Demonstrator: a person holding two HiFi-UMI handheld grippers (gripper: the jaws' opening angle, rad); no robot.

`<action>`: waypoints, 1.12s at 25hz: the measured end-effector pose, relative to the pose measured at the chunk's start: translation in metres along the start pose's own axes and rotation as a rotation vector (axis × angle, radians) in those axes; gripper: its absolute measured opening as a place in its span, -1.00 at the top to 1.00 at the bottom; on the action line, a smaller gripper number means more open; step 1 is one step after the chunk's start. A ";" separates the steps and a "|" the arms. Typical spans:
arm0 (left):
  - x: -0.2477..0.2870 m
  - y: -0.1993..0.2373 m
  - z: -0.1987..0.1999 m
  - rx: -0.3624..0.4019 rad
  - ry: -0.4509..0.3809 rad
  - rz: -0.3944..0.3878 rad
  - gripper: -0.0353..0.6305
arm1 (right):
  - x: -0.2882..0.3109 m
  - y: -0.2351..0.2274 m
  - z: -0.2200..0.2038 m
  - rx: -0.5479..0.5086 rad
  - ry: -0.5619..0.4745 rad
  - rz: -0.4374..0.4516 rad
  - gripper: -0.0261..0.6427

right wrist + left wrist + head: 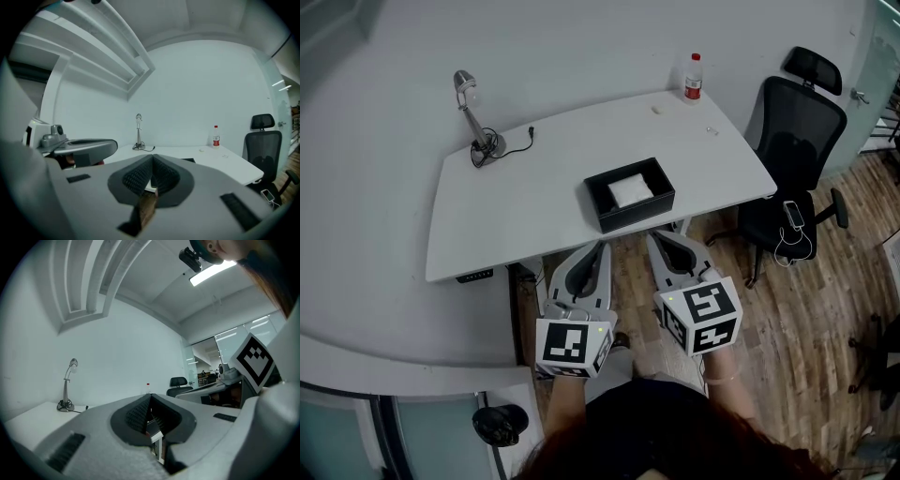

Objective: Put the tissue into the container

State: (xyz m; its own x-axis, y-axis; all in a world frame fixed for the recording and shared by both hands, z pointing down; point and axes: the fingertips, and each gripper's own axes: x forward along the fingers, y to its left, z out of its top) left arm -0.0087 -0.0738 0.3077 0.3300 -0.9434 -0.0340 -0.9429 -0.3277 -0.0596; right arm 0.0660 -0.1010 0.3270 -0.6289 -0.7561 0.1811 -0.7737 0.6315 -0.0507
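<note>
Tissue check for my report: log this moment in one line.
tissue: in container | left gripper: jaws shut, empty | right gripper: jaws shut, empty

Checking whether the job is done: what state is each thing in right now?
Black container: open-topped, standing on the desk.
Tissue: lying inside it.
Left gripper: shut, empty.
Right gripper: shut, empty.
Bottle: upright, capped.
Desk lamp: upright, unlit.

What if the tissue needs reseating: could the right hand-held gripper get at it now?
Probably yes: the container is open-topped, the tissue lies bare inside, nothing stands between. The right hand-held gripper is shut, so must open first.
</note>
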 end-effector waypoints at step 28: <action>-0.092 -0.059 0.012 0.019 0.007 0.061 0.82 | -0.116 0.044 0.019 -0.102 -0.253 0.021 0.86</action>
State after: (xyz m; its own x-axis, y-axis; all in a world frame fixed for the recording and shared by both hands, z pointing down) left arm 0.0176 0.0326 0.3029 0.2714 -0.9620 -0.0307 -0.9603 -0.2685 -0.0761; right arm 0.1040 0.0115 0.2855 -0.6538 -0.7533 -0.0707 -0.7566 0.6520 0.0500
